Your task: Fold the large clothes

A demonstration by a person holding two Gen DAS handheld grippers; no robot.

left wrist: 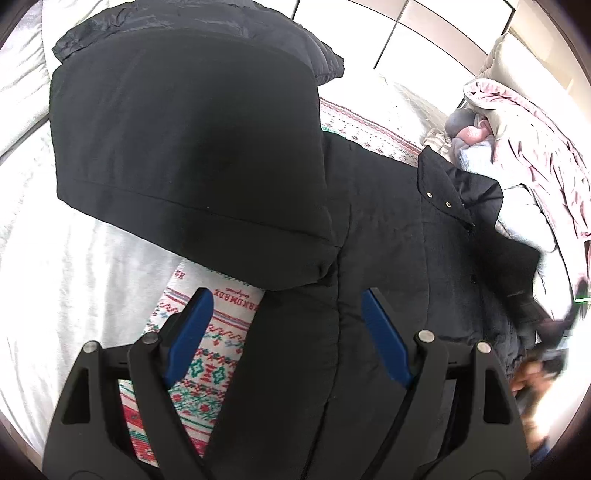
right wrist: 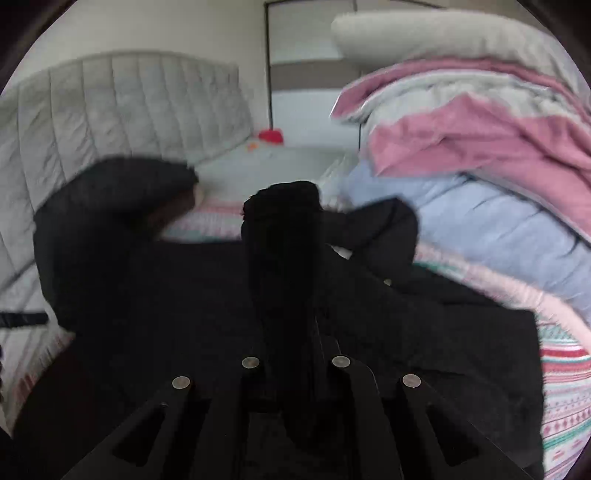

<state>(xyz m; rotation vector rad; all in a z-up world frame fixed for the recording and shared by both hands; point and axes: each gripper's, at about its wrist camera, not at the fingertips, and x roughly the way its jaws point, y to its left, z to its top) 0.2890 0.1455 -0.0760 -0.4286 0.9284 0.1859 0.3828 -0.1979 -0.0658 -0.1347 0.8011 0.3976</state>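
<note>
A large black coat [left wrist: 388, 240] lies spread on a patterned blanket [left wrist: 210, 354] on the bed. One sleeve [left wrist: 184, 140] is folded across it. My left gripper [left wrist: 286, 314] is open, its blue pads [left wrist: 188, 336] just above the coat's edge, holding nothing. In the right wrist view the coat [right wrist: 424, 332] fills the lower half, blurred. My right gripper [right wrist: 291, 332] is shut on a dark strip of the coat [right wrist: 284, 236] that stands up between its fingers. The fingertips are hidden by the cloth.
A pile of pink and pale blue bedding [right wrist: 480, 155] lies on the right side of the bed. A grey padded headboard [right wrist: 110, 110] stands at the left in the right wrist view. A white sheet [left wrist: 55, 258] shows left of the blanket. White wardrobe doors [left wrist: 406, 22] stand behind.
</note>
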